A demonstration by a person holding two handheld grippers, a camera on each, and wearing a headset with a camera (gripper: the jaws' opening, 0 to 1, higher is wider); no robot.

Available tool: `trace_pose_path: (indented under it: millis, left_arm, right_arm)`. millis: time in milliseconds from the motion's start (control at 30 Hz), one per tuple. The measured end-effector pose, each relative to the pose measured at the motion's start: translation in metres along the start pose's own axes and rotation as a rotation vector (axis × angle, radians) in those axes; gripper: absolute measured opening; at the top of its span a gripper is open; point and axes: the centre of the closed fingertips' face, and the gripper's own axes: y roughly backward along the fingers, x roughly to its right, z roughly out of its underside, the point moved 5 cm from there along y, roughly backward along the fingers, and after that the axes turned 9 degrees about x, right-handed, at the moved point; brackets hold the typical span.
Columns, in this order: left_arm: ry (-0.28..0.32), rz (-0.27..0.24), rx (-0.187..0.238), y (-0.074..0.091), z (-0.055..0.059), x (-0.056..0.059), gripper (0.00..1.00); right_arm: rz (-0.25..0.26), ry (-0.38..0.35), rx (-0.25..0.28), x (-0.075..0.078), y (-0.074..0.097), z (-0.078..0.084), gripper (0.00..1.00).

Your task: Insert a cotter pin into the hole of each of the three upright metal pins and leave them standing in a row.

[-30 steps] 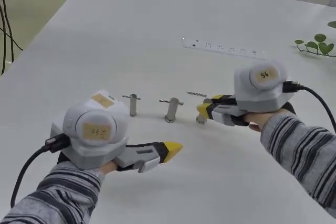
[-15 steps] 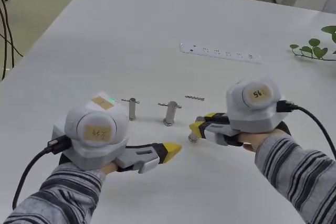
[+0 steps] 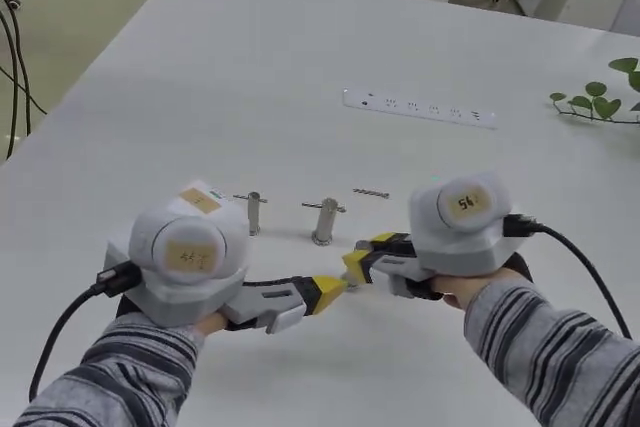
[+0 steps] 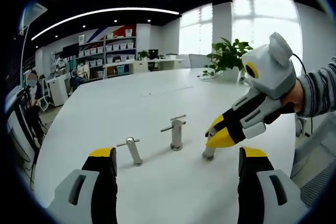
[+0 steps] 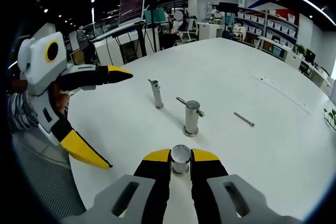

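The right gripper (image 4: pixel 218 136) holds a metal pin (image 4: pixel 209 153).

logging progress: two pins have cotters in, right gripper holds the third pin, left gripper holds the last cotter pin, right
Not quite. The left gripper is open and empty in the left gripper view; the last cotter pin lies loose on the table. The rest holds, with the right gripper shut on the third pin.
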Motion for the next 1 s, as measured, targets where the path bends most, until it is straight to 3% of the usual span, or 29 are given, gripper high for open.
trace_pose_path:
  millis: [700,1000]
  left_arm:
    - [-0.004,0.012,-0.005,-0.0006,0.0007,0.0023,0.95]
    - [-0.003,0.013,-0.007,-0.0008,0.0014,0.0026,0.96]
  right_arm:
    - [0.009,0.031,0.000,-0.0080,-0.0011,0.0026,0.09]
    - [-0.045,0.050,-0.022,-0.0081,0.0060,0.0043,0.19]
